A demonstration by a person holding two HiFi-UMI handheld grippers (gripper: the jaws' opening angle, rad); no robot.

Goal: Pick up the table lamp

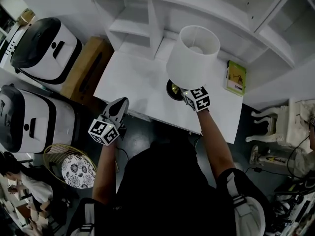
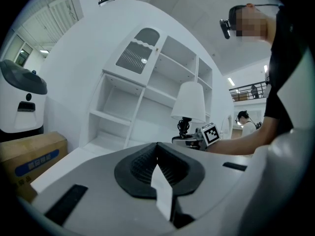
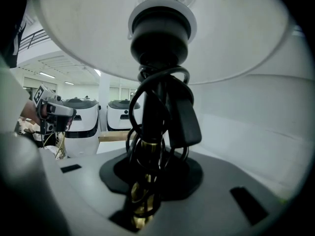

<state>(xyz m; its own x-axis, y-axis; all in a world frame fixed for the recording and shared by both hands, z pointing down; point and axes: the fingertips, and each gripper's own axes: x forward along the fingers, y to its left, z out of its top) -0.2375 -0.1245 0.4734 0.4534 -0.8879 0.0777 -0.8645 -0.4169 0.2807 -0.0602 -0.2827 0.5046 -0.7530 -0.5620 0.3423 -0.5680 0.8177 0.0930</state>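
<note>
The table lamp (image 1: 193, 57) has a white shade, a brass stem wrapped in black cable (image 3: 150, 112) and a dark round base (image 1: 172, 89). My right gripper (image 1: 186, 95) reaches in under the shade and is shut on the stem just above the base, as the right gripper view (image 3: 147, 181) shows from close up. The left gripper view shows the lamp (image 2: 190, 102) upright over the white table (image 1: 133, 82). My left gripper (image 1: 119, 104) hovers at the table's front left edge, well apart from the lamp. Its jaws meet with nothing held (image 2: 157, 151).
A green box (image 1: 236, 76) lies on the table to the right of the lamp. White shelves (image 1: 142, 18) rise behind the table. A cardboard box (image 1: 88, 68) and white machines (image 1: 47, 48) stand to the left, and a wire basket (image 1: 74, 168) sits on the floor.
</note>
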